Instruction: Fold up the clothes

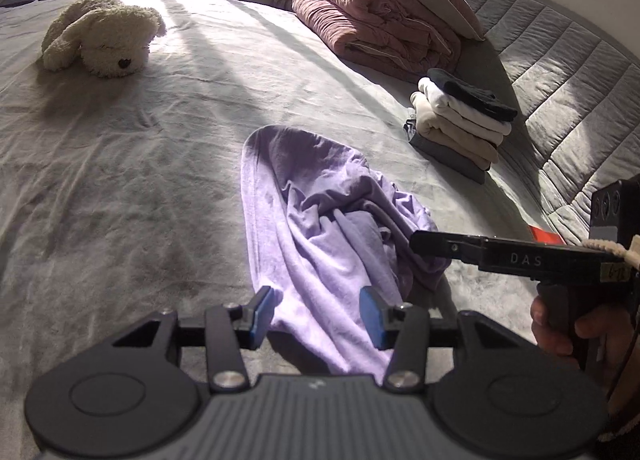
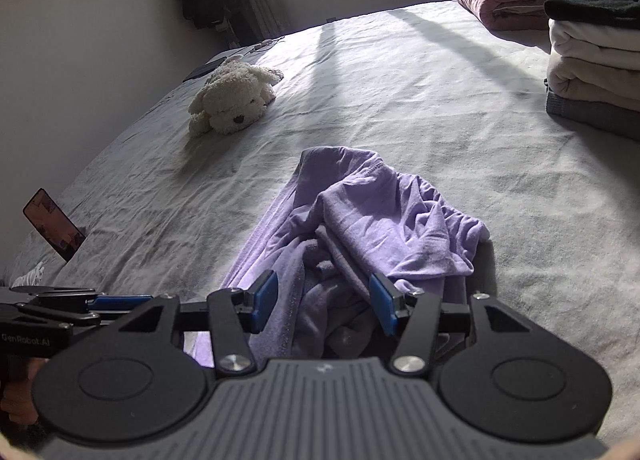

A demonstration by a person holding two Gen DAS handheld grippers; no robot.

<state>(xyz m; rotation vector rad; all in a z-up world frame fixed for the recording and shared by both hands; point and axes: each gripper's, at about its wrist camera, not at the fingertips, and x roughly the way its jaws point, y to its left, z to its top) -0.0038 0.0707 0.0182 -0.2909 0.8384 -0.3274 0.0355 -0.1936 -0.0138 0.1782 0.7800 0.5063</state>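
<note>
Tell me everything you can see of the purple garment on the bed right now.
The purple garment is a lilac, soft knit-looking piece, crumpled and unfolded on the grey bed sheet. One stitched hem edge shows at its far end; the middle is bunched in folds. It lies between the open pads of both tools, left tool and right tool; neither visibly grips it.

White plush dog (image 1: 102, 34), pink quilt (image 1: 376, 26), propped phone (image 2: 54, 224) on bed (image 2: 400, 92)

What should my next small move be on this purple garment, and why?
Probably close the left gripper on the near edge of the purple garment. Its jaws stand open with that edge between them, the right gripper is open too, and the garment is still crumpled on the bed sheet, so nothing is held.
</note>
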